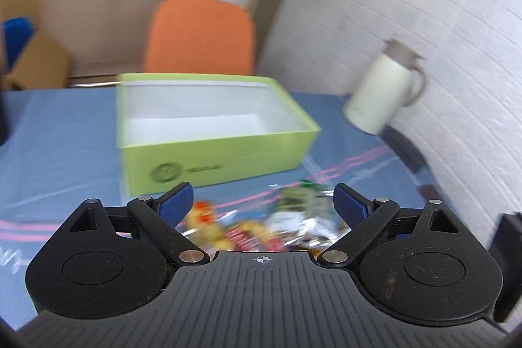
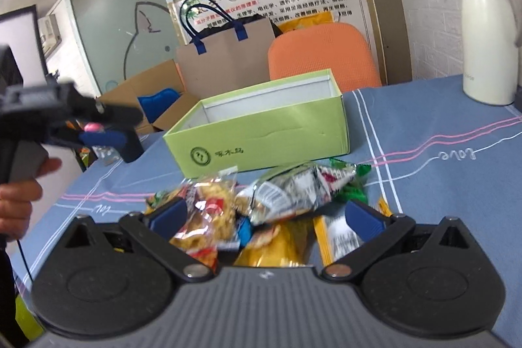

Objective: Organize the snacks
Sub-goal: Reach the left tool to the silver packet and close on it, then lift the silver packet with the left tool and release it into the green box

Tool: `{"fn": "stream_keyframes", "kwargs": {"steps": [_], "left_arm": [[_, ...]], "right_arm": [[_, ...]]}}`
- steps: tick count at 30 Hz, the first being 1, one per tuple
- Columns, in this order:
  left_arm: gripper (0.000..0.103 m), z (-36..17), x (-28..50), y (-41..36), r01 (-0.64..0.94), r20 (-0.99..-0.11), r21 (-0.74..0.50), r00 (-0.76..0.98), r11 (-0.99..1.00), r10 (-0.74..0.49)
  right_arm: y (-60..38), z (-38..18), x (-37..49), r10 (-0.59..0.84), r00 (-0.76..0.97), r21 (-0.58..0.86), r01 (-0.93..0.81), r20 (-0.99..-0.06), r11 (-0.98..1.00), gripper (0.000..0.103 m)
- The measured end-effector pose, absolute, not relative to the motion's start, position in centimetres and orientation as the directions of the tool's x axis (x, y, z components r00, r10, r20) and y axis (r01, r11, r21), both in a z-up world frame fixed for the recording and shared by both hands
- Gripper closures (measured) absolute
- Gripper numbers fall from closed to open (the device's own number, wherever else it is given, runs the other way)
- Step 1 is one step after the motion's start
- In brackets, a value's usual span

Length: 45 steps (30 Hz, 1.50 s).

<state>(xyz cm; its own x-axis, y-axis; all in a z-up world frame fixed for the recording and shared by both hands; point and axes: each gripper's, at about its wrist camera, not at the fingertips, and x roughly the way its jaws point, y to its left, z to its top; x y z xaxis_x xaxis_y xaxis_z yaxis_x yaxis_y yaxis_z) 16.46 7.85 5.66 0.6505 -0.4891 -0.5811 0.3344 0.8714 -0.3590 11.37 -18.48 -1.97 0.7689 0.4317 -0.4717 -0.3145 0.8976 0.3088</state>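
A light green open box [image 1: 208, 149] with a white, empty inside stands on the blue tablecloth; it also shows in the right wrist view [image 2: 261, 132]. A heap of snack packets [image 2: 261, 204] lies in front of it, blurred in the left wrist view [image 1: 261, 224]. My left gripper [image 1: 262, 201] is open above the heap and holds nothing; it shows blurred at the left of the right wrist view [image 2: 98, 129]. My right gripper [image 2: 264, 214] is open with its blue pads either side of the heap, just above it.
A cream thermos jug [image 2: 486, 38] stands at the table's right by the white wall [image 1: 424, 5]. An orange chair [image 2: 323, 54], a brown bag with blue handles [image 2: 225, 61] and cardboard boxes [image 2: 153, 93] stand behind the table.
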Motion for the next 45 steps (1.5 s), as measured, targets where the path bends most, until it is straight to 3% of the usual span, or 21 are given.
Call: {"fn": "stream_keyframes", "kwargs": {"steps": [3, 5, 7, 8, 9, 12, 14, 15, 16, 18, 19, 23, 27, 32, 39, 42, 45], "left_arm": [[0.023, 4.6, 20.0, 3.6, 0.449, -0.632, -0.371, 0.519, 0.813, -0.575], [0.033, 2.8, 22.3, 0.9, 0.481, -0.702, -0.328, 0.452, 0.813, -0.550], [0.050, 0.8, 24.2, -0.6, 0.488, -0.753, -0.319, 0.391, 0.813, -0.530], [0.052, 0.0, 24.9, -0.9, 0.491, -0.768, -0.328, 0.358, 0.807, -0.530], [0.053, -0.5, 25.4, -1.1, 0.488, -0.776, -0.334, 0.343, 0.806, -0.529], [0.041, -1.7, 26.2, -0.9, 0.504, -0.773, -0.342, 0.328, 0.793, -0.543], [0.042, -2.4, 26.7, -0.6, 0.501, -0.760, -0.387, 0.303, 0.774, -0.576], [0.047, -2.7, 26.8, -0.6, 0.501, -0.753, -0.412, 0.283, 0.761, -0.594], [0.057, -3.1, 26.8, -0.4, 0.498, -0.746, -0.437, 0.265, 0.749, -0.611], [0.070, -3.1, 26.0, -0.3, 0.507, -0.747, -0.409, 0.292, 0.759, -0.597], [0.072, -2.9, 25.5, -0.1, 0.502, -0.744, -0.401, 0.309, 0.766, -0.592], [0.072, -0.1, 23.7, 1.0, 0.500, -0.698, -0.393, 0.384, 0.772, -0.604], [0.072, 3.9, 23.5, 2.6, 0.493, -0.632, -0.401, 0.461, 0.772, -0.623], [0.071, 8.9, 26.2, 5.3, 0.447, -0.575, -0.313, 0.613, 0.838, -0.542], [0.070, 5.9, 33.8, 10.7, 0.269, -0.661, -0.307, 0.630, 0.913, -0.408], [0.060, 2.9, 35.8, 12.3, 0.210, -0.695, -0.342, 0.600, 0.916, -0.397], [0.045, 2.2, 35.7, 13.6, 0.173, -0.698, -0.336, 0.614, 0.926, -0.368]], "right_arm": [[-18.3, -2.8, 13.4, 0.449, 0.735, 0.333, -0.313, -0.508, 0.889, 0.000], [-18.3, -3.3, 14.5, 0.475, 0.708, 0.358, -0.324, -0.522, 0.876, 0.001], [-18.1, -3.9, 15.4, 0.481, 0.692, 0.372, -0.317, -0.539, 0.873, 0.001], [-18.0, -4.1, 15.9, 0.481, 0.689, 0.374, -0.314, -0.542, 0.873, 0.001], [-17.9, -4.2, 16.3, 0.479, 0.687, 0.370, -0.315, -0.547, 0.874, 0.001], [-17.1, -4.7, 17.5, 0.475, 0.678, 0.350, -0.326, -0.560, 0.878, 0.001], [-16.5, -5.0, 18.2, 0.494, 0.666, 0.354, -0.347, -0.558, 0.869, 0.001], [-16.1, -5.2, 18.4, 0.498, 0.660, 0.348, -0.358, -0.562, 0.867, 0.005], [-15.8, -5.2, 18.4, 0.478, 0.672, 0.315, -0.359, -0.566, 0.878, 0.015], [-15.2, -4.8, 17.9, 0.446, 0.697, 0.254, -0.368, -0.562, 0.894, 0.025], [-15.2, -4.4, 17.7, 0.448, 0.699, 0.252, -0.371, -0.557, 0.894, 0.027], [-14.3, -2.2, 16.6, 0.429, 0.747, 0.165, -0.405, -0.508, 0.899, 0.027], [-12.9, 1.5, 16.7, 0.448, 0.780, 0.088, -0.459, -0.437, 0.884, 0.020], [-8.9, 4.9, 22.5, 0.487, 0.788, -0.004, -0.527, -0.376, 0.850, 0.019], [-3.3, 2.9, 34.0, 0.598, 0.619, 0.145, -0.624, -0.509, 0.768, 0.022], [-1.6, 1.0, 36.5, 0.600, 0.565, 0.174, -0.630, -0.567, 0.757, 0.026], [-2.4, 0.8, 36.2, 0.574, 0.596, 0.168, -0.597, -0.562, 0.784, 0.024]]}}
